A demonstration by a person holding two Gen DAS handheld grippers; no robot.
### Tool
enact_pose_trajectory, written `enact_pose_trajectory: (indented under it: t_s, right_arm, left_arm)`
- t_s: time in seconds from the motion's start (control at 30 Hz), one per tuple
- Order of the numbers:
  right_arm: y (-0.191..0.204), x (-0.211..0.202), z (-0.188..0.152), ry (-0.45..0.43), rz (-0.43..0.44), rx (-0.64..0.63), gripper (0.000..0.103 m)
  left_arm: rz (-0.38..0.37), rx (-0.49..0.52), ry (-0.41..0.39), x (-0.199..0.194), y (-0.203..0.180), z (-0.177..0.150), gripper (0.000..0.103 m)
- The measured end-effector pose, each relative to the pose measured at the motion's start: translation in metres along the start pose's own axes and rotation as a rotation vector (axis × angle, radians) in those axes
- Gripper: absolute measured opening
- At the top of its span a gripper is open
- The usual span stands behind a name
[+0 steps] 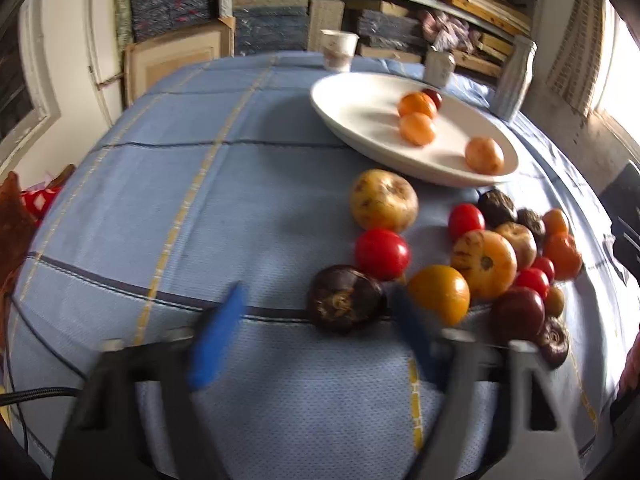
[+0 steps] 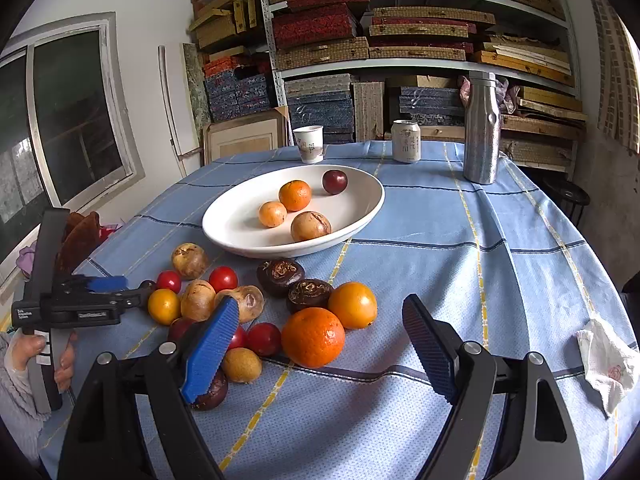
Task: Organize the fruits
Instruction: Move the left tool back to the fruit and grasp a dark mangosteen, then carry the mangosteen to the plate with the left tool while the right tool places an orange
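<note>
A white oval plate holds several fruits, among them an orange mandarin and a dark plum; the plate also shows in the left wrist view. A pile of loose fruits lies on the blue cloth in front of it. My left gripper is open, low over the cloth, with a dark purple fruit between its blue fingertips, not gripped. It also shows in the right wrist view. My right gripper is open and empty, just before a large orange.
A paper cup, a can and a steel bottle stand at the table's far edge. A crumpled tissue lies at the right. Shelves of boxes stand behind. A window is on the left wall.
</note>
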State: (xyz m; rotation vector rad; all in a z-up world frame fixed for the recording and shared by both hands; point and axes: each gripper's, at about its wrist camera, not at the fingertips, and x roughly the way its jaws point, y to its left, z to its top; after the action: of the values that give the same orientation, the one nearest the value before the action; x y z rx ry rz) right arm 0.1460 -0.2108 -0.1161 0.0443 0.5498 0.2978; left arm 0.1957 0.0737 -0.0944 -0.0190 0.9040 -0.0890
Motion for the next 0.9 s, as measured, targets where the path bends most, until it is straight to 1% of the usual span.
enact_pose_trajectory:
  t_s: [0.07, 0.23, 0.27, 0.3, 0.37, 0.5, 0.57, 0.67, 0.73, 0.83, 0.9]
  right_arm:
    - [0.000, 0.000, 0.000, 0.000, 0.000, -0.001, 0.085]
    - [0.000, 0.001, 0.000, 0.005, 0.002, -0.001, 0.085]
    - [-0.001, 0.001, 0.000, 0.007, 0.003, 0.000, 0.085]
    - [-0.001, 0.001, 0.000, 0.009, 0.005, 0.001, 0.085]
    - [-0.001, 0.003, 0.000, 0.021, 0.008, 0.002, 0.085]
    - [-0.001, 0.014, -0.002, 0.083, 0.015, -0.001, 0.085]
    - [-0.001, 0.019, -0.003, 0.113, 0.019, -0.001, 0.084]
    - [-0.001, 0.023, -0.005, 0.132, 0.023, -0.001, 0.083]
    - [-0.003, 0.026, -0.005, 0.148, 0.025, 0.007, 0.080]
    - [-0.007, 0.037, -0.005, 0.198, 0.048, 0.032, 0.071]
    - [-0.010, 0.046, -0.005, 0.229, 0.077, 0.058, 0.061]
  left_arm:
    - [-0.020, 0.012, 0.024, 0.006, -0.003, 0.000, 0.052]
    - [0.002, 0.055, 0.026, 0.009, -0.013, 0.000, 0.050]
    - [0.006, 0.063, 0.026, 0.009, -0.014, 0.000, 0.047]
    - [0.011, 0.069, 0.023, 0.010, -0.014, 0.001, 0.041]
    - [0.001, 0.066, 0.016, 0.008, -0.013, 0.001, 0.041]
    - [-0.002, 0.036, -0.022, 0.000, -0.007, 0.001, 0.041]
    - [-0.002, 0.020, -0.028, -0.002, -0.004, 0.001, 0.041]
    - [0.000, 0.015, -0.031, -0.003, -0.002, 0.001, 0.041]
    - [0.005, 0.020, -0.031, -0.003, -0.003, 0.001, 0.041]
    - [0.010, 0.024, -0.026, -0.002, -0.005, 0.001, 0.041]
    - [0.011, 0.025, -0.024, -0.002, -0.005, 0.001, 0.041]
